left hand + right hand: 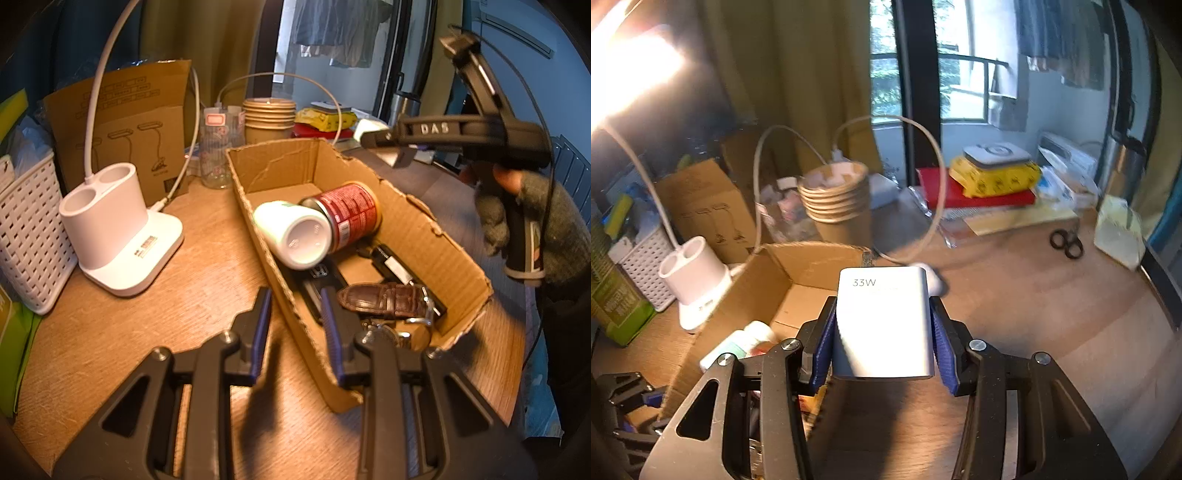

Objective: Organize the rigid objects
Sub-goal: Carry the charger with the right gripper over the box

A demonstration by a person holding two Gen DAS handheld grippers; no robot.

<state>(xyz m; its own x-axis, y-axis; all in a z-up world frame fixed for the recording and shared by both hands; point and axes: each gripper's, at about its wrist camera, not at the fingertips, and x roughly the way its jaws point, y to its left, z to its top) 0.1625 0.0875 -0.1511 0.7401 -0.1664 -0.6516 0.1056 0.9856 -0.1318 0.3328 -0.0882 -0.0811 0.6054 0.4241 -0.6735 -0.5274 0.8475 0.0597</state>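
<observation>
An open cardboard box (424, 221) lies on the wooden desk. Inside it are a red can (351, 210), a white bottle (295, 236) on its side, a brown-strapped watch (388, 299) and some black items (391, 262). My left gripper (294, 295) straddles the box's near wall, one finger outside and one inside, shut on it. My right gripper (882, 306) is shut on a white 33W charger (884, 325), both blue pads pressed to its sides. It hangs above the desk, just right of the box (812, 258). The left wrist view shows the right gripper (373, 136) in a gloved hand above the box's far right corner.
A white lamp base (118, 236) with a cable stands left of the box, next to a white basket (29, 236). Stacked paper cups (269, 118) and a glass jar (218, 147) sit behind it. Black scissors (1067, 243) and a yellow packet (993, 177) on a red book lie to the right.
</observation>
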